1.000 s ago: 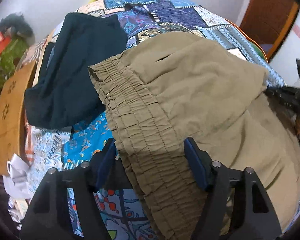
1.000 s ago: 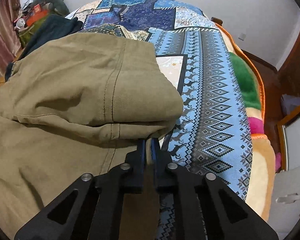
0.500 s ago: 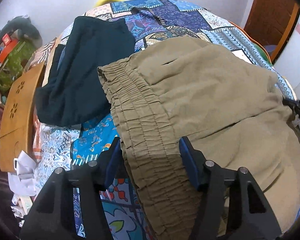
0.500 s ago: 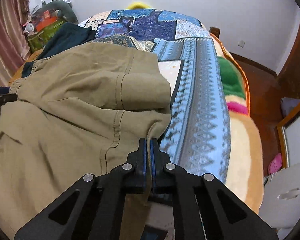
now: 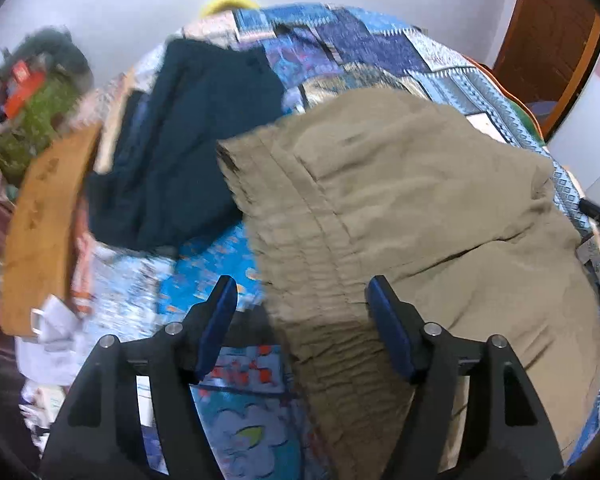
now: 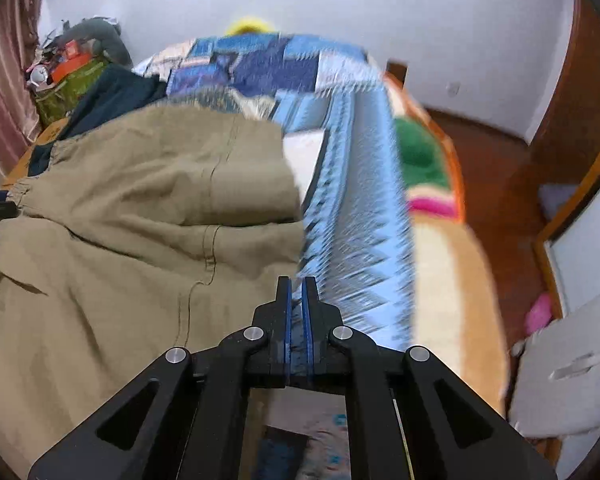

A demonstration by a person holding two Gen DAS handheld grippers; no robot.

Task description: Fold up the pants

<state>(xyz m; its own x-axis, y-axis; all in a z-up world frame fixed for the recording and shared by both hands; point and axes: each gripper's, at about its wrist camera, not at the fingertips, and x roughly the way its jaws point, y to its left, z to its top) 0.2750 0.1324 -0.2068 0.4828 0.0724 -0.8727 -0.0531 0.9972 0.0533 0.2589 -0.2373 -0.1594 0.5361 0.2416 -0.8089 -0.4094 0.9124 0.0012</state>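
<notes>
Khaki pants (image 5: 412, 208) lie folded over on a patchwork bedspread (image 5: 220, 264); the gathered elastic waistband runs toward my left gripper (image 5: 302, 300). That gripper is open and hovers over the waistband, holding nothing. In the right wrist view the pants (image 6: 140, 216) fill the left half, one layer folded over another. My right gripper (image 6: 296, 284) has its jaws together at the pants' right edge; no cloth shows between the fingertips. Both views are motion-blurred.
A dark teal garment (image 5: 180, 152) lies on the bed beyond the waistband. A wooden board (image 5: 40, 216) and clutter sit at the bed's left. The bed's right edge (image 6: 444, 240) drops to a wooden floor, with a white chair (image 6: 568, 380) near.
Both grippers have pulled back and up from the pants. The right gripper, earlier pinching the cloth edge, now shows no cloth at its tips.
</notes>
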